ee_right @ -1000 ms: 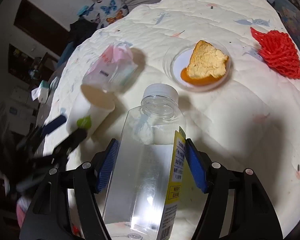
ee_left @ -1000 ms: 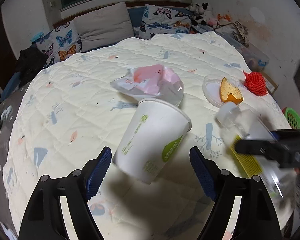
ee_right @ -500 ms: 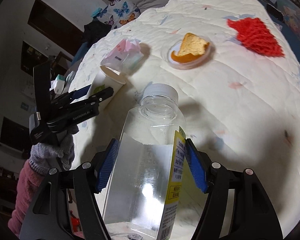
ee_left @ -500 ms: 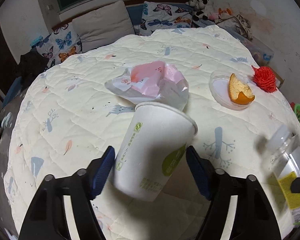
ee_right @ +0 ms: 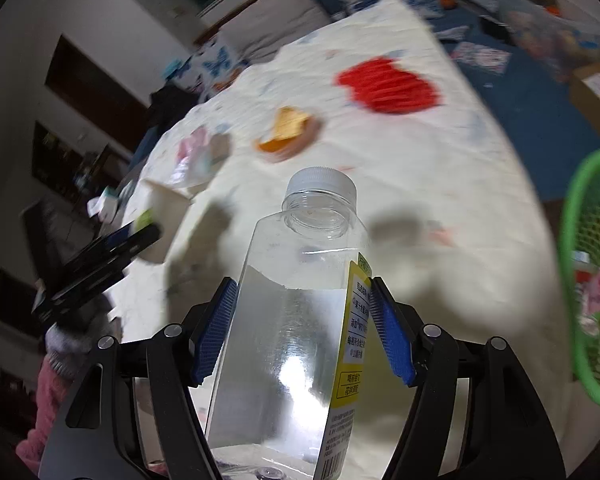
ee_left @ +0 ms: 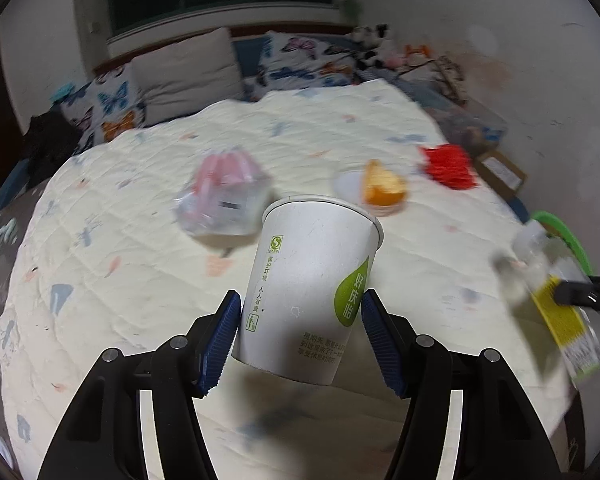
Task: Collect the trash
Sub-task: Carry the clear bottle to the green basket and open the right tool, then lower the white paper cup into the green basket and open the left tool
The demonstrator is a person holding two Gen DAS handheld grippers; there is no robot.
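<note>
Both grippers are tipped steeply down over the bed, each carrying one piece of trash above the cream quilted bedspread (ee_left: 148, 248). The left gripper (ee_left: 302, 320) has just been closing its jaws, and its blue ridged pads (ee_left: 225, 330) now press on both sides of a white paper cup with green leaf printing (ee_left: 312, 292). The cup leans slightly, rim away from the gripper, its base clear of the quilt with a shadow beneath it. From the right wrist view a hand in a grey knitted glove (ee_right: 70, 344) with a pink fuzzy sleeve (ee_right: 46, 408) holds that left tool.

The right gripper (ee_right: 302, 330) is clamped on a clear square plastic bottle with a white screw cap and yellow label (ee_right: 296, 320), the pads flat against its two sides, the cap pointing away from the gripper. The bottle looks empty.

On the quilt lie four other pieces: one crumpled clear plastic bag with pink inside (ee_left: 224, 196), one shallow clear plastic dish (ee_left: 350, 186) holding one chunk of orange peel (ee_left: 380, 188), and one red foam fruit net (ee_left: 448, 166) near the far edge. One green plastic mesh basket (ee_right: 576, 280) sits just off the bed's edge at the right, with some scraps already inside, well apart from the cup. At the head of the bed are two butterfly-print pillows and one plain grey one (ee_left: 188, 68).
</note>
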